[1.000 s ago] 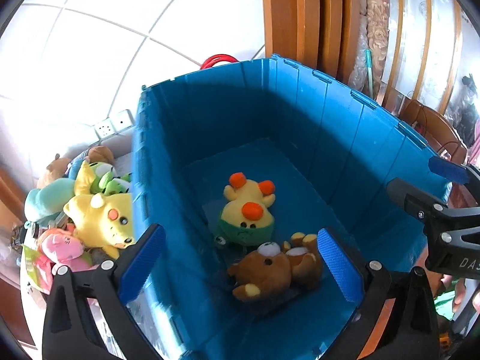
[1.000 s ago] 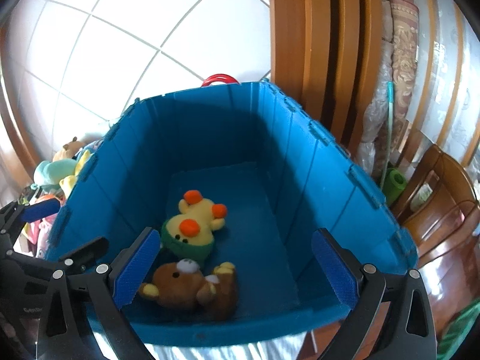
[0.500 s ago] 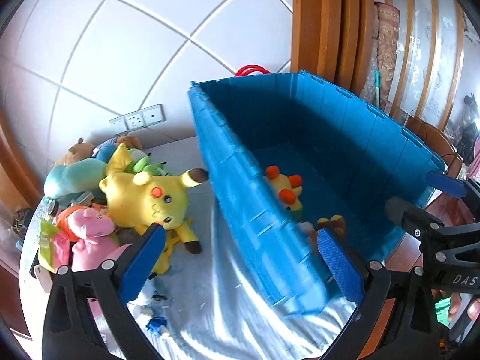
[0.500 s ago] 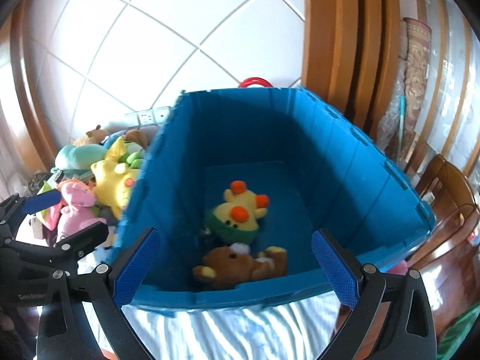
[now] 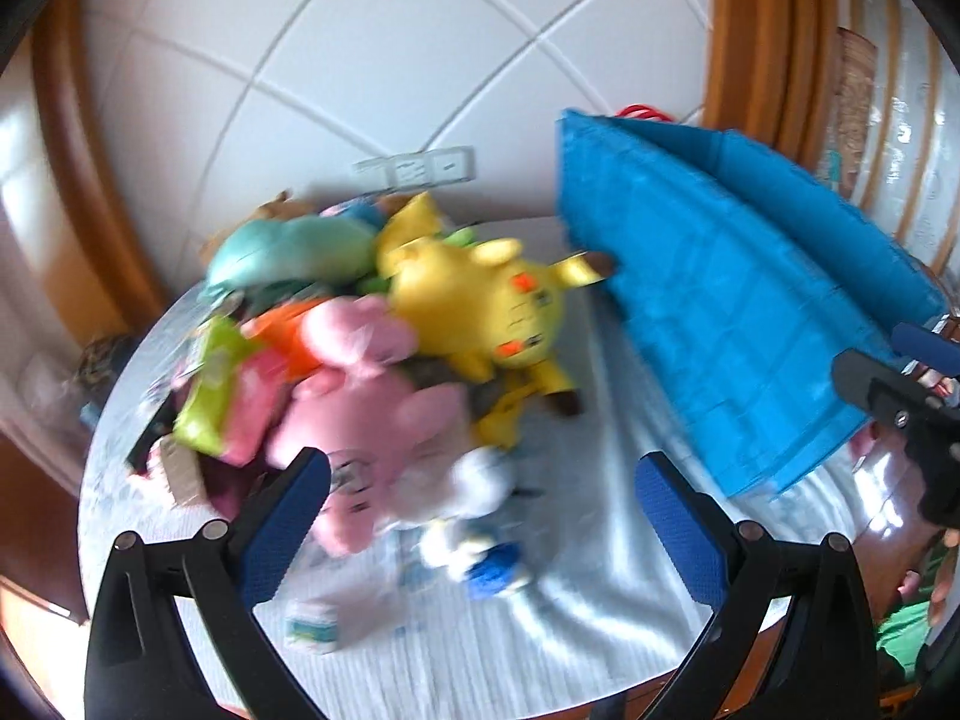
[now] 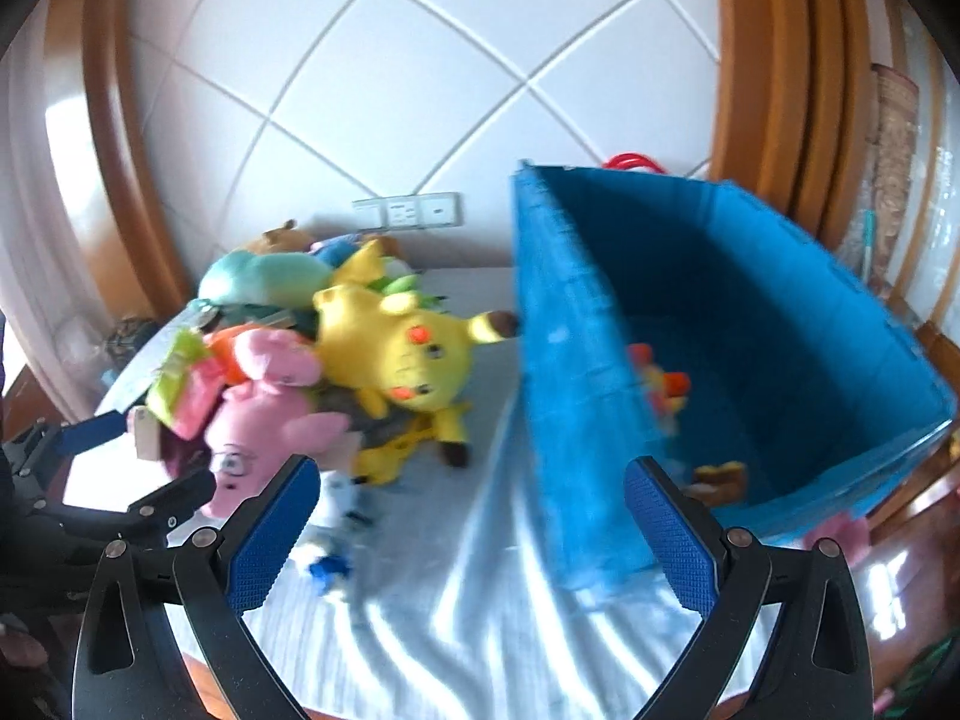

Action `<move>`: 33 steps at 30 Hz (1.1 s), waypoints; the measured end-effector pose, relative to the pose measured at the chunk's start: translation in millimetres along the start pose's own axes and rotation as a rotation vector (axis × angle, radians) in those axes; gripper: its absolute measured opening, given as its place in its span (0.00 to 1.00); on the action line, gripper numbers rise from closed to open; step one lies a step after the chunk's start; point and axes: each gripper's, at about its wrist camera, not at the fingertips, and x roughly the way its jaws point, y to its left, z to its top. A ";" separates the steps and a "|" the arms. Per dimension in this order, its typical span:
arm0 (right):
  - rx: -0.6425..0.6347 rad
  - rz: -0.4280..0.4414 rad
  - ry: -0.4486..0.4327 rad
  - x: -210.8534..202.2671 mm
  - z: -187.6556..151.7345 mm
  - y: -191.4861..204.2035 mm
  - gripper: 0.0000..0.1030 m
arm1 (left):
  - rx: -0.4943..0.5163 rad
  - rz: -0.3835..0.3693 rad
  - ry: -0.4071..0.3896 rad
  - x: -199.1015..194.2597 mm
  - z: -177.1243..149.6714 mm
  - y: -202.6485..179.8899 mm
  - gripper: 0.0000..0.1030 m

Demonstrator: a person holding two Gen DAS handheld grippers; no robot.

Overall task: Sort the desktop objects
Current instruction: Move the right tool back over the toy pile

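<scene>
My left gripper (image 5: 480,504) wide, nothing held | my right gripper (image 6: 471,519) wide, nothing held | toy pile just ahead-left of both: pink plush (image 5: 372,420) nearest my left finger, yellow plush (image 5: 480,300) beyond it | blue bin (image 6: 720,348) ahead-right, orange-spotted toy (image 6: 660,384) inside | frames blurred

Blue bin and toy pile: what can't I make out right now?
- Blue bin contents: right wrist view shows only an orange-and-yellow toy behind the near wall; left wrist view shows none.
- Toys under the pink plush and yellow Pikachu: buried, motion-blurred.
- Small blue-and-white toy: too blurred to identify.
</scene>
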 end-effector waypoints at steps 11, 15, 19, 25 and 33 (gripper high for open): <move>-0.054 0.100 0.132 69.1 -26.7 87.4 0.99 | -0.098 0.081 0.072 30.4 -43.3 97.5 1.00; -0.072 0.141 0.166 100.5 -26.9 102.0 0.99 | -0.138 0.102 0.098 51.5 -51.1 112.9 1.00; -0.092 0.181 0.193 133.1 -19.6 112.4 0.99 | -0.168 0.111 0.137 82.6 -49.2 116.8 1.00; -0.122 0.210 0.202 164.5 -3.3 112.6 0.88 | -0.198 0.113 0.145 114.8 -32.5 118.0 0.99; -0.130 0.233 0.212 195.0 21.2 118.7 0.77 | -0.231 0.160 0.123 122.9 -1.8 152.6 0.98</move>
